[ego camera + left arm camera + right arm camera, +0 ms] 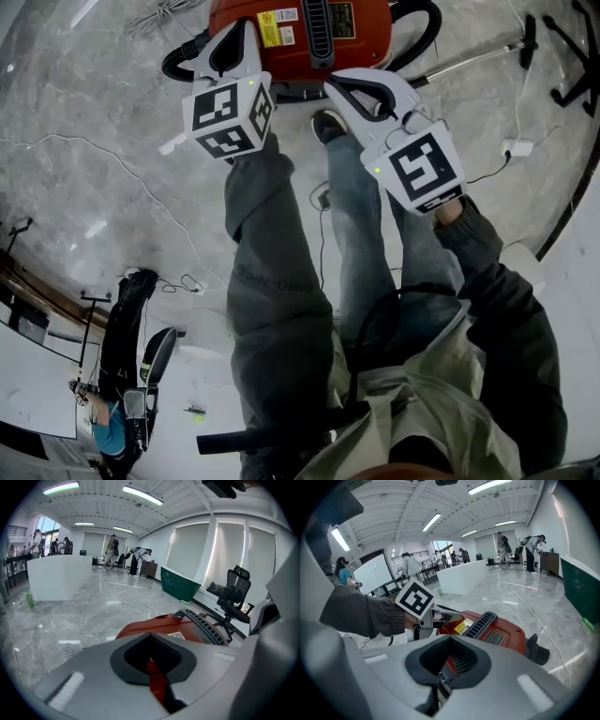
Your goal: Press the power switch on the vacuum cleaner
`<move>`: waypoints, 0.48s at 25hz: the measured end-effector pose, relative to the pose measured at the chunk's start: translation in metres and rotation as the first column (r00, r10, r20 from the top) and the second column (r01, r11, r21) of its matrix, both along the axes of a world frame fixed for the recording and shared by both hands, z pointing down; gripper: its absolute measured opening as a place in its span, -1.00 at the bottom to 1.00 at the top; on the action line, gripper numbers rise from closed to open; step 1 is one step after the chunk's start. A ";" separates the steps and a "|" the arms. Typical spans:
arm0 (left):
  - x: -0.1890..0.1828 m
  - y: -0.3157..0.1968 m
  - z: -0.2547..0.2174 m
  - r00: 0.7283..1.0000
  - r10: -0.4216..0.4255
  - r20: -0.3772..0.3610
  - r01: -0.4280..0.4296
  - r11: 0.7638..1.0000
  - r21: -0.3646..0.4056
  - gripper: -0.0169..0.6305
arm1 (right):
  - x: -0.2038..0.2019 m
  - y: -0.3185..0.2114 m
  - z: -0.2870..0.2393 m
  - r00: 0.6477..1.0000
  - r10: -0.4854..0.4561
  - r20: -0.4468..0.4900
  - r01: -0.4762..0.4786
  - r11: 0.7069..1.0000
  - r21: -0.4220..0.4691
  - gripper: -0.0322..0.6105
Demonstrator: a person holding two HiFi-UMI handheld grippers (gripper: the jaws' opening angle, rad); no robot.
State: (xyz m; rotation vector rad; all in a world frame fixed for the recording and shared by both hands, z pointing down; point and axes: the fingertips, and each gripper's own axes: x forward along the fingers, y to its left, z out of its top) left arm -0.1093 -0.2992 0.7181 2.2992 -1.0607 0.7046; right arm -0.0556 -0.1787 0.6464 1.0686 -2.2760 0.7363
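Room: Polished grey marble floor (84,122) of a bright open office, with a loose white cable (112,178) trailing across the stone.
Left gripper: the left gripper (234,37) has its jaws pressed together on nothing. Its tip hangs over the near left corner of the machine.
Vacuum cleaner: the red canister vacuum cleaner (309,37) sits on the floor just ahead of the person's shoe (328,125). A black hose (422,28) curls off its right end.
Handling: the hard, rigid plastic shell looks heavy enough to stay put under a firm push. No grasp is called for, only a blunt closed tip pressed down on the switch.
Power switch: I cannot pick it out; it is probably on the top face near the vent grille (319,19).
Right gripper: the right gripper (342,84) is likewise closed and empty, over the near edge right of centre.
Relation: the vacuum lies below and just beyond both tips, with neither seen touching it.
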 end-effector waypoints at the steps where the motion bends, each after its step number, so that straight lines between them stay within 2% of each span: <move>1: 0.001 0.001 0.000 1.000 0.003 0.013 -0.003 1.000 0.010 -0.93 | 0.000 0.003 0.002 1.000 -0.001 0.006 0.001 1.000 -0.008 -0.90; 8: 0.001 0.004 -0.001 0.999 -0.009 0.053 0.005 0.997 0.076 -0.93 | 0.006 0.010 0.000 0.998 0.035 0.052 -0.034 0.999 -0.009 -0.90; 12: -0.002 0.012 -0.002 0.996 -0.066 0.054 0.059 0.991 0.119 -0.93 | 0.009 0.014 -0.001 0.994 0.064 0.094 -0.061 0.998 -0.030 -0.90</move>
